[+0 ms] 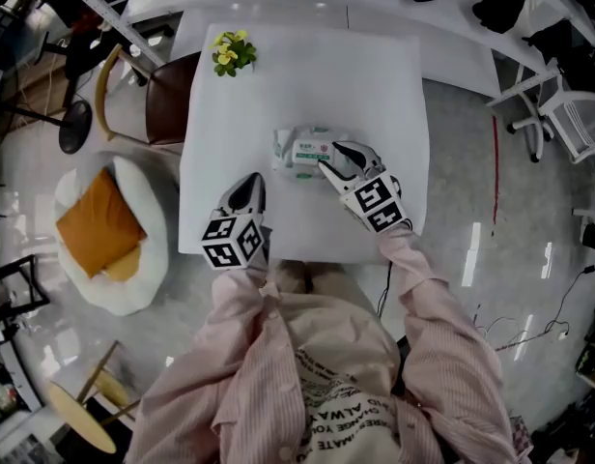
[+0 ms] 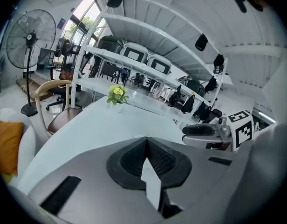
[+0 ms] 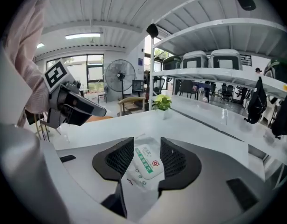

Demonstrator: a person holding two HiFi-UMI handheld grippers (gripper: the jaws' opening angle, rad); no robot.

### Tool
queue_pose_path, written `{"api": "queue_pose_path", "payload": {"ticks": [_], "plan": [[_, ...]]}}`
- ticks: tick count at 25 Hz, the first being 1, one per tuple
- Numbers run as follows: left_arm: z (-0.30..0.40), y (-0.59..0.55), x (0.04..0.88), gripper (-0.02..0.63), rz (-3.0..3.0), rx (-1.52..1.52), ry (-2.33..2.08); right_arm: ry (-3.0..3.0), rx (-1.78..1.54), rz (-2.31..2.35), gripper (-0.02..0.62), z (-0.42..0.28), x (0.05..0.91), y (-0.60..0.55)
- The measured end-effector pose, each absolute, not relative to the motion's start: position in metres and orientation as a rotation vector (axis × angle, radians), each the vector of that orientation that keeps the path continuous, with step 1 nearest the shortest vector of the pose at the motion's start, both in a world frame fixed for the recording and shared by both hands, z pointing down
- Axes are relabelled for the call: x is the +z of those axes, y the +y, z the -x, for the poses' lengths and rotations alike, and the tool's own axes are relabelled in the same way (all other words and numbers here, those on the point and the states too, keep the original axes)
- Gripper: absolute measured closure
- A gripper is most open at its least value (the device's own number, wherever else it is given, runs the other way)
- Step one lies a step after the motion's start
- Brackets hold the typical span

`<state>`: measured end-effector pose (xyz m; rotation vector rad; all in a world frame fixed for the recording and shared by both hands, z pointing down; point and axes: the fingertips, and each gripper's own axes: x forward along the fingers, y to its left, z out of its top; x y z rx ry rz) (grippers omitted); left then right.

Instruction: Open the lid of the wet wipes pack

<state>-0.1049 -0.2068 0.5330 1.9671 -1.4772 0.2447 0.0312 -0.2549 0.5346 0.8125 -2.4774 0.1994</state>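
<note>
Left gripper point(image 1: 249, 184) point(image 2: 146, 146): jaws pressed together, nothing between them. It hangs over the near left part of the white table point(image 1: 278, 85) point(image 2: 101, 120), tips pointing away from the person, apart from the pack.

Right gripper point(image 1: 336, 158) point(image 3: 147, 158): jaws spread. The wet wipes pack point(image 1: 299, 153) point(image 3: 144, 168) shows in the gap between them. Neither pad is clearly pressed against the pack. In the head view the tips sit at the pack's right end, pointing up and left across it.

Pack: lies flat near the middle of the table, a little toward the near edge, printed face up. In the head view its long axis runs left to right, roughly parallel to the near edge. In the right gripper view that axis runs away from the camera, leaning slightly left, so the gripper looks along its length. The white label point(image 3: 148, 161) with a green stripe lies flat on top. Whether the lid has lifted at all cannot be told.

Surroundings: small pot of yellow flowers point(image 1: 233, 53) point(image 2: 117, 94) point(image 3: 162, 102) at the far left of the table, well apart from the pack. Brown chair point(image 1: 167, 95) at the table's left side. Orange cushion point(image 1: 99, 222) on a round white seat on the floor. Standing fan point(image 2: 29, 41) point(image 3: 119, 74) beyond.
</note>
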Motion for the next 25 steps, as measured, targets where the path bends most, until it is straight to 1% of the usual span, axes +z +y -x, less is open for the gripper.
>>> {"api": "queue_pose_path", "payload": {"ticks": [13, 18, 25], "plan": [[0.105, -0.203, 0.577, 0.607, -1.87, 0.261, -1.429, -2.345, 0.001, -0.514, 0.43, 0.001, 0.595, -0.249], [0.102, -0.205, 0.592, 0.607, -1.858, 0.267, -1.386, -2.288, -0.07, -0.465, 0.463, 0.004, 0.61, -0.249], [0.097, -0.203, 0.603, 0.607, -1.848, 0.267, -1.344, -2.236, -0.122, -0.424, 0.492, 0.007, 0.62, -0.248]]}}
